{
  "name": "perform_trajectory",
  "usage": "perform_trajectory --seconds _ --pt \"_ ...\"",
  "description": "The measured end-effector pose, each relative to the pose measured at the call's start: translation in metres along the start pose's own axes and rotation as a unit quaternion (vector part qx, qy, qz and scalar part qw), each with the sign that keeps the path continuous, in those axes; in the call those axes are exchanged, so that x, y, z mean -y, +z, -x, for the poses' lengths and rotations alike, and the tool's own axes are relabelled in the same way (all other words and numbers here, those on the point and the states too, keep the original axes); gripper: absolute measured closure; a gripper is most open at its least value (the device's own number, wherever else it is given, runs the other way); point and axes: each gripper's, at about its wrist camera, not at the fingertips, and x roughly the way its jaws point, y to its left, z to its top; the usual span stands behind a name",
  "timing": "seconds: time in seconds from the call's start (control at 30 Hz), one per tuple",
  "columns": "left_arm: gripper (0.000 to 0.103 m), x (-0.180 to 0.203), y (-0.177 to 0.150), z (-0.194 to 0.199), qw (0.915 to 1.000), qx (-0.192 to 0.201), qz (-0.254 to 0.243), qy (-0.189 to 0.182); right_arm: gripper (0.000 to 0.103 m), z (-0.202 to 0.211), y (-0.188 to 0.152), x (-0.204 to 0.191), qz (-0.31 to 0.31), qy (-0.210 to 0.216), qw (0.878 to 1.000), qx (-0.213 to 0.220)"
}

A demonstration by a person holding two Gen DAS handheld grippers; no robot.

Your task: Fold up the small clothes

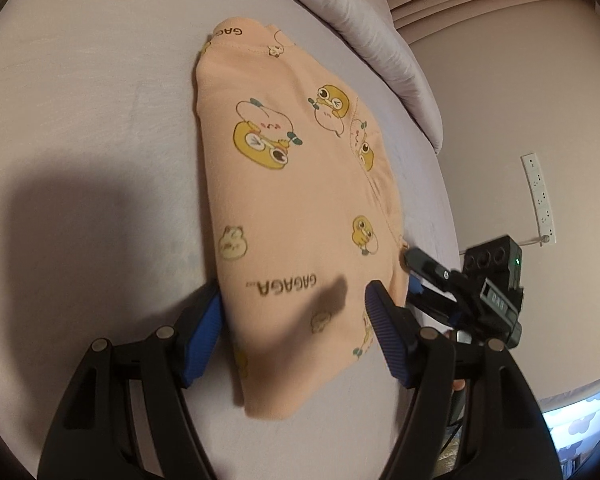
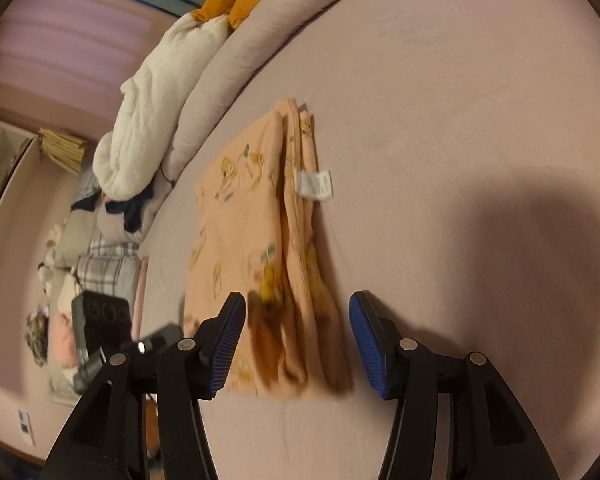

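Note:
A small peach garment (image 1: 300, 200) printed with yellow cartoon ducks and "GAGAGA" lies folded flat on the pale lilac bed sheet (image 1: 80, 120). My left gripper (image 1: 294, 312) is open, its blue-padded jaws straddling the garment's near end. The right gripper (image 1: 416, 268) shows at the garment's right edge in this view. In the right wrist view the folded garment (image 2: 252, 240) shows layered edges and a white care label (image 2: 314, 185). My right gripper (image 2: 296, 336) is open and empty, jaws either side of the garment's near end.
A rolled lilac duvet (image 1: 380, 32) lies along the far side of the bed. White bedding (image 2: 152, 120) and an orange plush (image 2: 236, 0) lie beyond it. A white power strip (image 1: 540, 200) hangs on the wall. Piled clothes (image 2: 100, 256) lie at the left.

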Motion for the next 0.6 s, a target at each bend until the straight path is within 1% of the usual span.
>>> perform_trajectory --seconds 0.13,0.2,0.47,0.6 --pt "0.033 0.0 0.011 -0.006 1.0 0.002 0.005 -0.004 0.049 -0.016 0.014 -0.001 -0.015 0.022 1.0 -0.005" --pt "0.033 0.002 0.017 -0.011 1.0 0.003 0.005 -0.004 0.049 -0.021 0.019 -0.002 -0.015 0.025 1.0 -0.005" --pt "0.033 0.007 0.028 -0.023 0.9999 0.01 0.005 -0.006 0.049 -0.038 0.026 -0.014 0.027 0.029 0.999 -0.02" --pt "0.033 0.01 0.032 -0.029 0.9999 0.014 0.003 -0.001 0.049 -0.042 0.028 -0.015 0.031 0.03 0.999 -0.023"
